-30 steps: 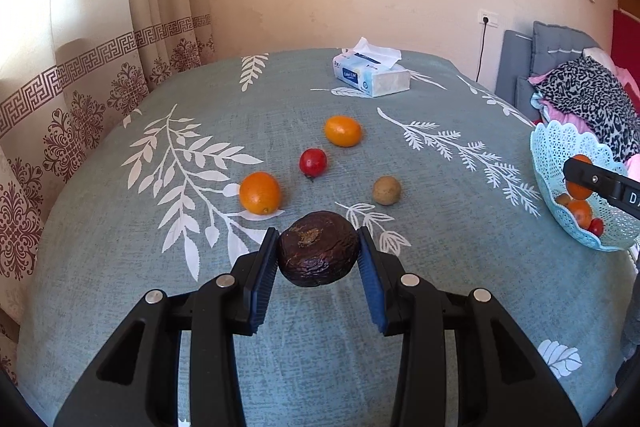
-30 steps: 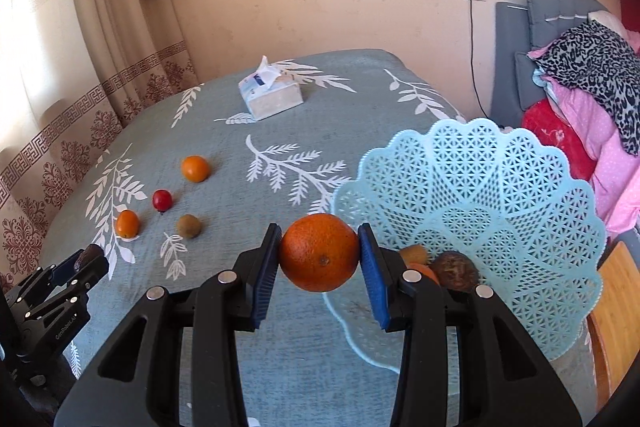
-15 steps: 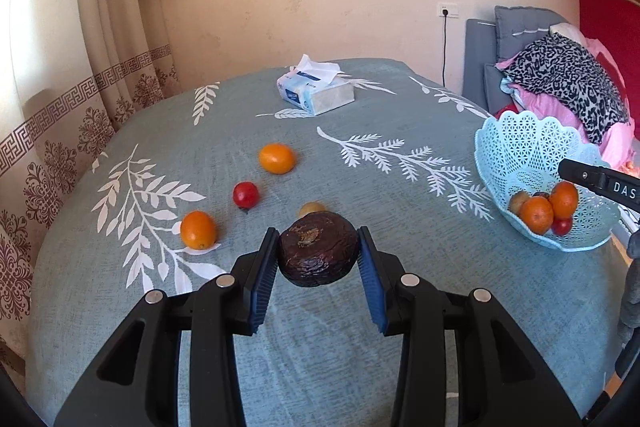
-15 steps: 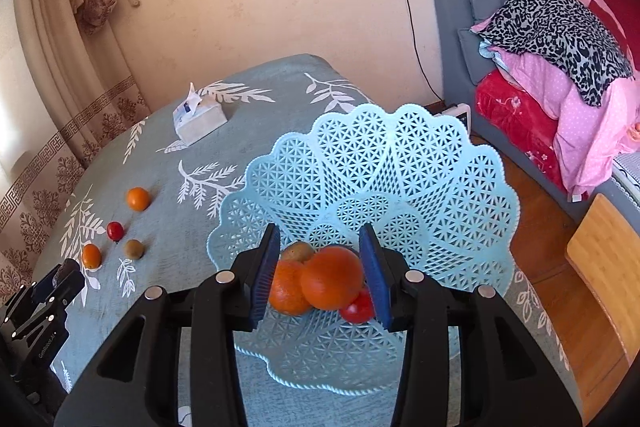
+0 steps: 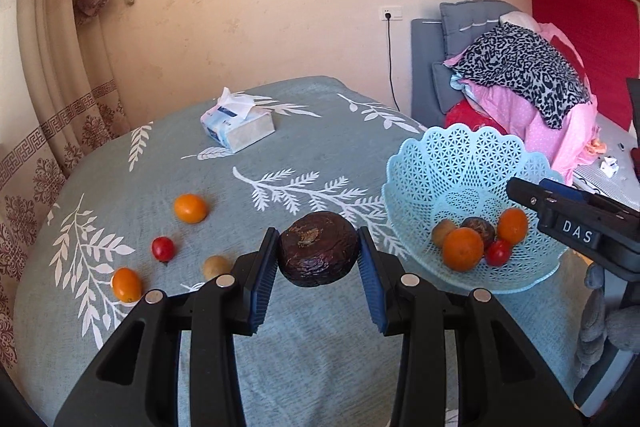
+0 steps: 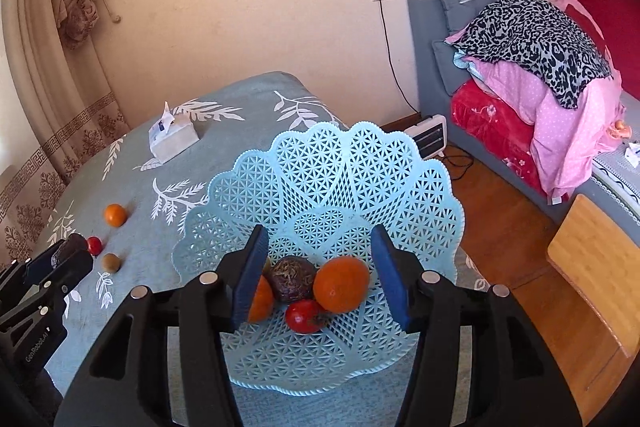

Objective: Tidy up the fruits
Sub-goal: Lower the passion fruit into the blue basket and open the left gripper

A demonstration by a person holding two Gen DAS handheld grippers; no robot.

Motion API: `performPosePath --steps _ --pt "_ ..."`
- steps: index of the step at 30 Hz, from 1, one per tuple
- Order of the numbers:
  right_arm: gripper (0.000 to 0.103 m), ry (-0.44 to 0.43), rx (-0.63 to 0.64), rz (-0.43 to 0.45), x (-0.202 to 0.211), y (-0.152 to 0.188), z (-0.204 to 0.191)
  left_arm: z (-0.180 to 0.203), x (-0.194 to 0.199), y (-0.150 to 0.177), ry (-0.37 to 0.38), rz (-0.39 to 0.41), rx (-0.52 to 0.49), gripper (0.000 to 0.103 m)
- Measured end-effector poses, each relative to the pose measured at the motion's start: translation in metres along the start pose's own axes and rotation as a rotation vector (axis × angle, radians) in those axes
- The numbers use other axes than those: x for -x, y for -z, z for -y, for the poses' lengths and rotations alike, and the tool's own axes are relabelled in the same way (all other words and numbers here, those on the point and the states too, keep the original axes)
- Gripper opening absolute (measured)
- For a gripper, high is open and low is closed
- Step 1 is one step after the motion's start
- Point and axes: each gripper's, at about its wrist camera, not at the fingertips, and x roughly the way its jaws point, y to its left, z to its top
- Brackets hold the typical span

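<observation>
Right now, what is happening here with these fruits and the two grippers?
A person is sorting fruit into a light blue basket with two hand-held grippers. The right gripper is above the basket with its jaws opening; an orange lies between them but is not pressed. The left gripper holds a dark wrinkled fruit over the table. Two oranges, a small red fruit and a small brown fruit still wait on the cloth.
</observation>
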Motion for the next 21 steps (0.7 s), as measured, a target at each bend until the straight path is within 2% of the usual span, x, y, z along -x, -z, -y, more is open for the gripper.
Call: performPosePath --steps 14,21 --pt "0.056 0.040 -0.039 0.018 0.000 -0.001 0.018 0.056 -0.029 -0.021 0.097 0.014 -0.092 0.040" --pt "0.057 0.059 -0.046 0.040 0.004 -0.003 0.024 0.071 -0.039 -0.027 0.128 0.014 -0.114 0.040"
